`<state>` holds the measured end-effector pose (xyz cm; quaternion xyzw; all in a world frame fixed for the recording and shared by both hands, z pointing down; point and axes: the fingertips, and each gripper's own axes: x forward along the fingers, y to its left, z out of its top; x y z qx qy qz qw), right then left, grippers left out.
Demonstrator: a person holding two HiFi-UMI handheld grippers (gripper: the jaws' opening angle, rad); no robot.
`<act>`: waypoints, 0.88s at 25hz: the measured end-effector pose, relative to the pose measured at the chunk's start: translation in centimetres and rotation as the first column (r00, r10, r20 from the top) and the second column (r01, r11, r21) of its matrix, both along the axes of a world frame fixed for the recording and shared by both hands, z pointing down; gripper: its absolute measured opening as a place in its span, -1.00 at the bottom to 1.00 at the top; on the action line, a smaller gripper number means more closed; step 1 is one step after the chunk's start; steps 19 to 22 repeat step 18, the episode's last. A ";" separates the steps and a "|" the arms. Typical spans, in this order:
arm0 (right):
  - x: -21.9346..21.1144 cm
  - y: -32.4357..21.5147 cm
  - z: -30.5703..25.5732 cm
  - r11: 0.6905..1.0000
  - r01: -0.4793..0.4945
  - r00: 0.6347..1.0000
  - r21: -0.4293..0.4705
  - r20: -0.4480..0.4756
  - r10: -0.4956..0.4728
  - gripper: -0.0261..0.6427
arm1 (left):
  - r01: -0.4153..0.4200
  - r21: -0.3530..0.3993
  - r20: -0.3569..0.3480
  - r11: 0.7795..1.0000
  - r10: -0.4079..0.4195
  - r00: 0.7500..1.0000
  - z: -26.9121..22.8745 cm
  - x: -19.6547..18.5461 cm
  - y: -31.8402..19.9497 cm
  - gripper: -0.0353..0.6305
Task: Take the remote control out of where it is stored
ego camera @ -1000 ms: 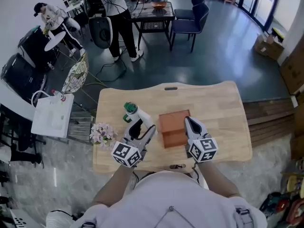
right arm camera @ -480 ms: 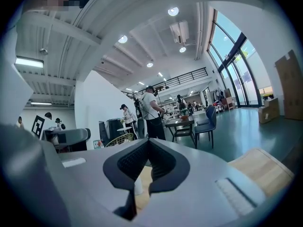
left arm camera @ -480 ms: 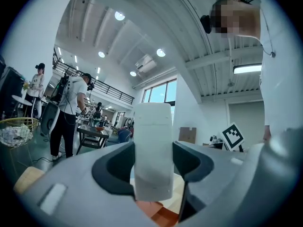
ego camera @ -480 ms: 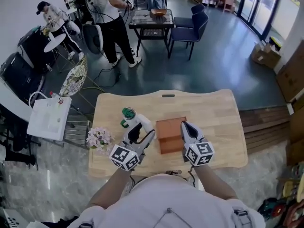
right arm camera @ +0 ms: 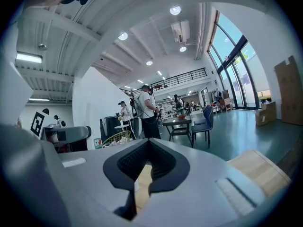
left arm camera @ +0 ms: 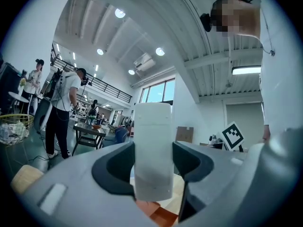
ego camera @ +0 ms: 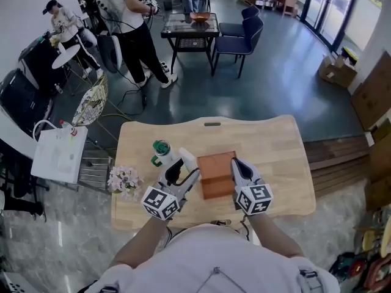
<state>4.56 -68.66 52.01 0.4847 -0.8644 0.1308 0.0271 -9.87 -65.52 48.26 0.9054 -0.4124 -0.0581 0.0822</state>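
Note:
A brown wooden box (ego camera: 216, 172) sits in the middle of the light wooden table (ego camera: 275, 151). Just left of the box, my left gripper (ego camera: 182, 165) is shut on a white remote control (ego camera: 188, 158), which points up and away from me. In the left gripper view the remote (left arm camera: 152, 148) stands upright between the two jaws of the left gripper (left arm camera: 152, 171), with a corner of the box (left arm camera: 156, 214) below it. My right gripper (ego camera: 236, 168) rests at the box's right side. The right gripper (right arm camera: 148, 169) is shut, with nothing between its jaws.
A green-capped white bottle (ego camera: 162, 149) stands left of the left gripper, and a small bunch of pale flowers (ego camera: 124, 179) lies near the table's left edge. Beyond the table are people, a dark table with blue chairs (ego camera: 238, 26), a white case (ego camera: 58, 154) and a wire basket.
The head view has shifted a little, so the table sits slightly lower and to the left. Both grippers keep their places by the box, the left still holding the remote.

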 end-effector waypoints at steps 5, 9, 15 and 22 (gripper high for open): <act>0.0 0.0 0.4 1.000 -0.006 1.000 -0.006 -0.002 0.006 -0.84 | -0.003 -0.007 0.000 1.000 0.003 1.000 0.4 -0.1 -0.3 -0.12; 0.1 0.1 0.8 1.000 -0.010 1.000 -0.014 -0.007 0.010 -0.84 | -0.005 -0.014 -0.002 1.000 0.005 1.000 0.8 -0.1 -0.3 -0.12; -0.3 0.1 0.8 1.000 -0.003 1.000 -0.015 -0.013 0.003 -0.84 | -0.004 -0.027 -0.005 1.000 0.004 1.000 1.1 -0.1 -0.4 -0.12; -0.4 0.0 0.9 1.000 -0.004 1.000 -0.016 -0.013 0.004 -0.84 | -0.004 -0.029 -0.008 1.000 0.003 1.000 1.3 -0.3 -0.6 -0.12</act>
